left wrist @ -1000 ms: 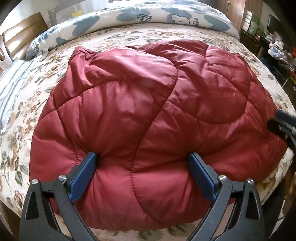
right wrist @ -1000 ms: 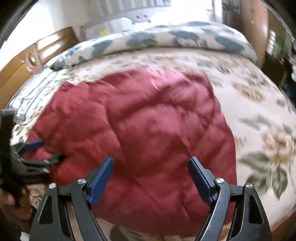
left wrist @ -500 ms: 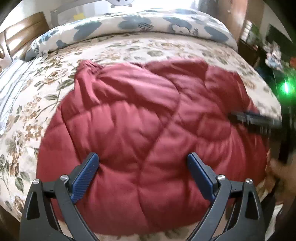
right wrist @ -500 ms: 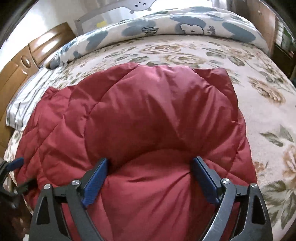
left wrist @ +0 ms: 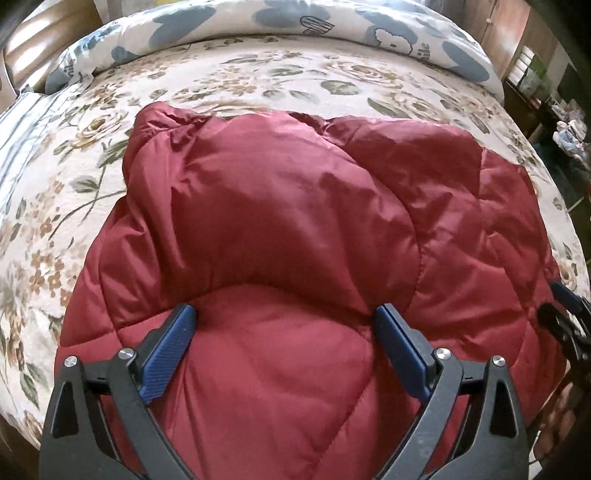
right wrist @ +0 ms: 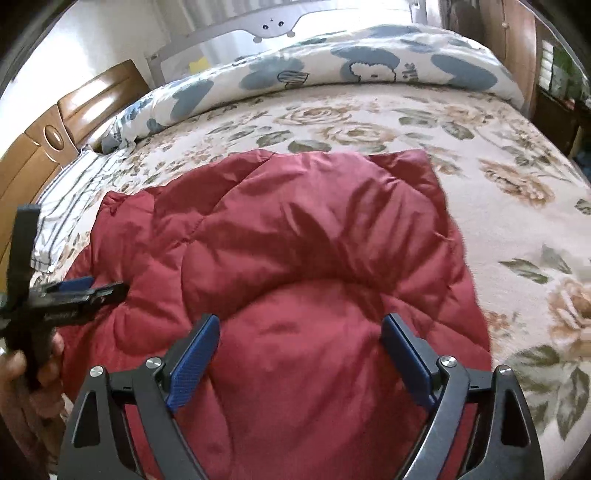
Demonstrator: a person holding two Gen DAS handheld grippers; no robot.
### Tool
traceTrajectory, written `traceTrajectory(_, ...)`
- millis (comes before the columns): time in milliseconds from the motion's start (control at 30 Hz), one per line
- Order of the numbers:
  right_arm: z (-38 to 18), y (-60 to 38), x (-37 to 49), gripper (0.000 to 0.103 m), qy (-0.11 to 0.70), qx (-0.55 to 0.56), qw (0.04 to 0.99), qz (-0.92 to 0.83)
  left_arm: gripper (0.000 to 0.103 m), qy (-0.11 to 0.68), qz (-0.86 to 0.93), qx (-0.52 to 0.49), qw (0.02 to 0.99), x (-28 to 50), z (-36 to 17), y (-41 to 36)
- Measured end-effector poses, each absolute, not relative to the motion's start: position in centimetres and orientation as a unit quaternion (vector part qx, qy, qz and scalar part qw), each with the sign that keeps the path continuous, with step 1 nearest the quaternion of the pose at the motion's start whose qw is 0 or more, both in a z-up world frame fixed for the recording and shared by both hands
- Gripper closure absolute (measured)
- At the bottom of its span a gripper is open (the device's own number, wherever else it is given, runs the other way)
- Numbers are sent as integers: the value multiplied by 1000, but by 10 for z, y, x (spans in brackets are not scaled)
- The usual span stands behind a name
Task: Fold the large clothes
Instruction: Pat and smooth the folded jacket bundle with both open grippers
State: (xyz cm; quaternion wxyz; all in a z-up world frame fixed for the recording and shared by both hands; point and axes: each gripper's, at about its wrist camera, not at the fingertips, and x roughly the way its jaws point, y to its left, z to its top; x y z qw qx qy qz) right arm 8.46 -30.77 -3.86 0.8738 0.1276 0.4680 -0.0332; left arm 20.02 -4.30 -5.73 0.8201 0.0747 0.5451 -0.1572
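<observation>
The red quilted jacket (left wrist: pixel 295 229) lies spread on the bed (left wrist: pixel 258 74), its near hem toward the person and its far edge well short of the quilt (left wrist: pixel 332 22) rolled along the far side; this leaves bare floral sheet beyond it, in my judgement room to fold onto. The left gripper (left wrist: pixel 282 328) stands wide open, angled steeply down, both blue pads (left wrist: pixel 170 347) pressed into the padding with a puffed bulge of fabric risen between them; nothing is pinched, so it holds nothing. The right gripper (right wrist: pixel 301 339) is likewise wide open over the jacket's right half, its pads (right wrist: pixel 194 358) sunk against the fabric with a similar bulge between, no clamp made. Each tool shows at the edge of the other's view, the left (right wrist: pixel 74 291) at the jacket's left border and the right (left wrist: pixel 565 325) at its right border, so the two straddle the near hem side by side. Judgement: the open jaws are set down astride thick padding to take a deep bite before closing, since the slick, puffy shell would slip from a shallow pinch. Folding of this layer appears not yet begun; grip is the pending step
</observation>
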Motion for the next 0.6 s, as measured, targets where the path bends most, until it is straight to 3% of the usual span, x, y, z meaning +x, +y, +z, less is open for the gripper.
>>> traceTrajectory(233, -66, -315, 83, 10, 471, 129, 872, -40, 3, 539, -156, 81, 824, 201, -62, -45)
traceTrajectory(600, -66, -315, 81, 9, 467, 133, 873, -43, 4, 524, -143, 94, 834, 175, -42, -37)
